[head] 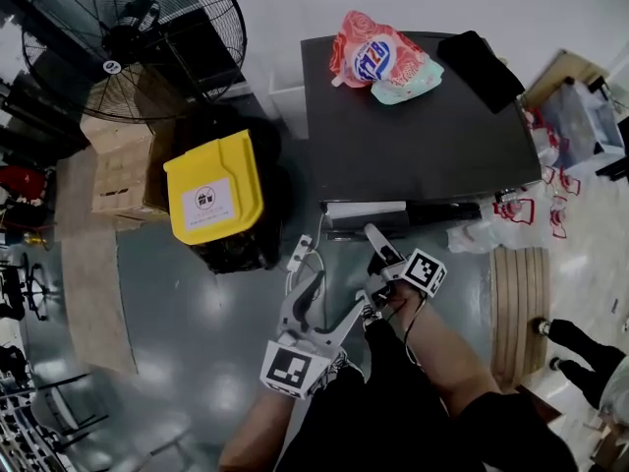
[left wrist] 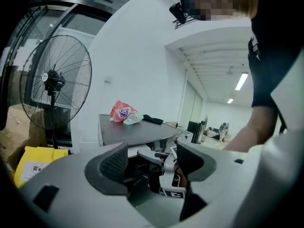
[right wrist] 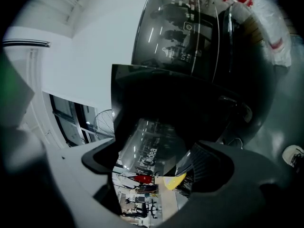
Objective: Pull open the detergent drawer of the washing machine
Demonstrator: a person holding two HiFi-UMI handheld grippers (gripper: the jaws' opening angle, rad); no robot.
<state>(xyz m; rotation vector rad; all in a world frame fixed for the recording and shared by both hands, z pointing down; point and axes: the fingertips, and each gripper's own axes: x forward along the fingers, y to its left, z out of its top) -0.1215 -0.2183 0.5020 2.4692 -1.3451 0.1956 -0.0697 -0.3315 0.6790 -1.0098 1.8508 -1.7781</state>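
Observation:
The washing machine (head: 423, 136) has a dark top, and the pale front of its detergent drawer (head: 365, 207) shows at the front edge's left end. My right gripper (head: 378, 249) is open, its upper fingertip just short of that drawer front. In the right gripper view the glossy dark machine front (right wrist: 152, 151) fills the gap between the wide jaws of the right gripper (right wrist: 154, 163), and neither pad presses on it. My left gripper (head: 334, 298) is lower and to the left, open and empty. In its own view the left gripper (left wrist: 152, 163) looks past its jaws at the right gripper's marker cube (left wrist: 173, 191).
A pink detergent bag (head: 383, 57) and a black cloth (head: 482, 67) lie on the machine top. Left of the machine stand a yellow-lidded bin (head: 211, 190), cardboard boxes (head: 123, 165) and a big floor fan (head: 133, 37). Plastic bags (head: 531, 209) lie at the right.

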